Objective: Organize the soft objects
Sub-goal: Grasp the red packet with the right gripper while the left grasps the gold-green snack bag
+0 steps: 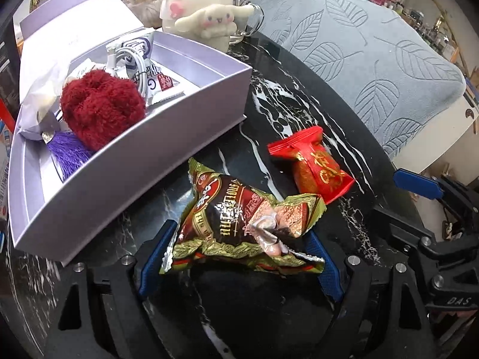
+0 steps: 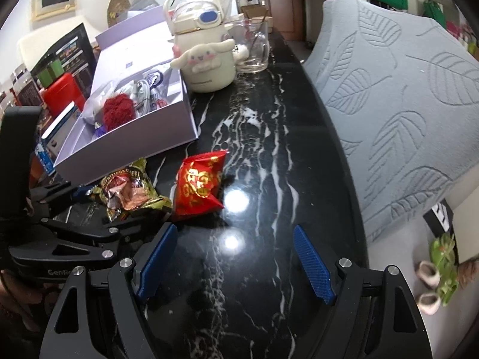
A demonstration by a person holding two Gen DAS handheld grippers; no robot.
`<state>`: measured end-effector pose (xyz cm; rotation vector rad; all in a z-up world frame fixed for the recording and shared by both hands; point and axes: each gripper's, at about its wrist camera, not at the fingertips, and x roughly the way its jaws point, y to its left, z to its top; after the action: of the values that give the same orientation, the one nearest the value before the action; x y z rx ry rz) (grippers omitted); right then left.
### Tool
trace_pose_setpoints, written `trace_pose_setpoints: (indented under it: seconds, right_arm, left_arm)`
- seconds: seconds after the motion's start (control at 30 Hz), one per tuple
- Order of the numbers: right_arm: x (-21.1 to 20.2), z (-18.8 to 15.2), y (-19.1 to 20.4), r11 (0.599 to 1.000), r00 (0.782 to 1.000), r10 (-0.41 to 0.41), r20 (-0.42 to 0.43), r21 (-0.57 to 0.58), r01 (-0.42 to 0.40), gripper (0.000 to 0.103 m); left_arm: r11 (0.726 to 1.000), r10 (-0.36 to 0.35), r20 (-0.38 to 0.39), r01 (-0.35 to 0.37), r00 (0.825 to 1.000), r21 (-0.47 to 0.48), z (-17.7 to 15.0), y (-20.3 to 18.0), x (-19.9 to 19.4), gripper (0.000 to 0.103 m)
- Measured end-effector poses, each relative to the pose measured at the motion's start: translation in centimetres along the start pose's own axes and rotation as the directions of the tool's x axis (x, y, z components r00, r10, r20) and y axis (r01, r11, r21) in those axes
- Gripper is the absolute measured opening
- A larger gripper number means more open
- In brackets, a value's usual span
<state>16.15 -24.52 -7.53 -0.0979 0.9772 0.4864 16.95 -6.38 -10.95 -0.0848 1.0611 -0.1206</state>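
My left gripper (image 1: 239,251) is shut on a brown and gold snack packet (image 1: 239,224), its blue pads pressing both sides; the packet also shows in the right wrist view (image 2: 128,191). A red snack packet (image 1: 314,164) lies on the black marble table just right of it, and in the right wrist view (image 2: 199,187). A lavender box (image 1: 134,155) stands open at the left, holding a red fuzzy ball (image 1: 101,107), a purple tassel (image 1: 70,152), a white cable and small packets. My right gripper (image 2: 236,260) is open and empty, above the table near the red packet.
A cream kettle with a plush dog (image 2: 206,56) and a glass mug (image 2: 251,48) stand at the table's far end. A grey leaf-pattern cushion (image 2: 404,104) runs along the right edge. A red box and dark items (image 2: 63,89) sit left of the lavender box.
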Motion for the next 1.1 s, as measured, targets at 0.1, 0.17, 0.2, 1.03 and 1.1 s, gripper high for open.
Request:
trace_pose_setpoints:
  seconds: [0.1,0.17,0.2,1.03,1.1]
  right_arm:
    - [0.8,0.6,0.3,1.0,1.0,0.013,-0.011,-0.008,-0.013,0.081]
    - [1.4,1.1,0.6,1.0,1.0,0.025,-0.014,-0.01,-0.026,0.08]
    - [1.6,1.3,0.6,1.0,1.0,0.026,-0.015,-0.011,-0.026,0.08]
    - [3.1,0.4,4.1,0.991,0.996,0.092,-0.017,-0.1,-0.093,0.038]
    - [2.7,-0.1,4.6,0.988,0.995,0.103,-0.017,-0.114,-0.104,0.038]
  left_arm:
    - [1.0,-0.01,0.009,0.01,1.0,0.013,0.0,0.4,0.0,0.084]
    - [1.0,-0.014,0.016,0.014,1.0,0.017,0.0,0.9,-0.1,0.084]
    - [1.0,-0.013,0.02,0.013,1.0,0.016,-0.1,1.1,-0.2,0.084]
    - [0.999,-0.034,0.065,0.036,0.997,-0.03,-5.8,6.1,-5.0,0.074]
    - [0.999,-0.02,0.067,0.023,0.998,-0.043,-6.6,6.0,-5.4,0.074]
